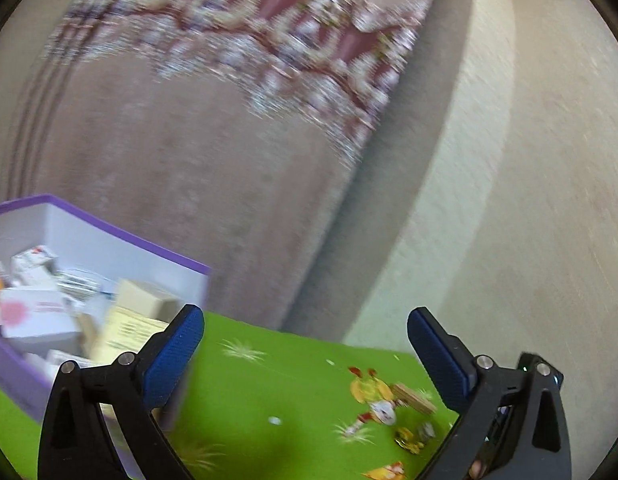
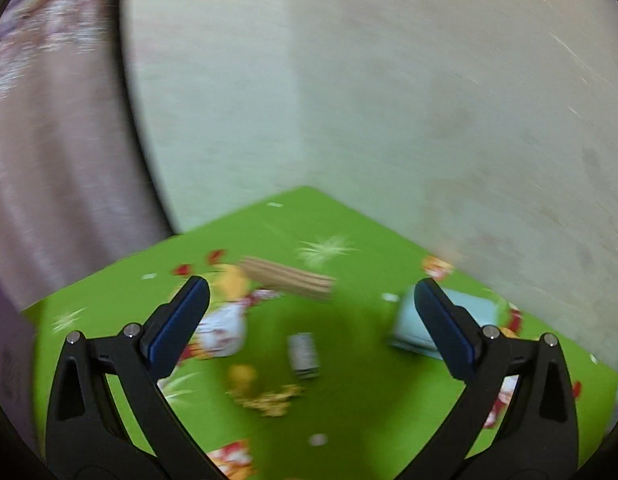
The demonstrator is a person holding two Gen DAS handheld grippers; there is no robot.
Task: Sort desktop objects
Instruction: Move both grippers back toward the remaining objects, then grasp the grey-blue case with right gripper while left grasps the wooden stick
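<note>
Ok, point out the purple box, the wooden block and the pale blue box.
purple box [image 1: 121, 236], left wrist view, purple top rim.
wooden block [image 2: 289, 278], right wrist view, middle of its top.
pale blue box [image 2: 483, 308], right wrist view, its top face.

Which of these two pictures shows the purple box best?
The left wrist view: the purple box stands open there, with small cartons piled inside. The right wrist view catches only a blurred purple sliver at its left edge, contents hidden.

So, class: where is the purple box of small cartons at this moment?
In the left wrist view the purple box sits at the left edge on the green cloth, just behind the left gripper's left finger.
</note>
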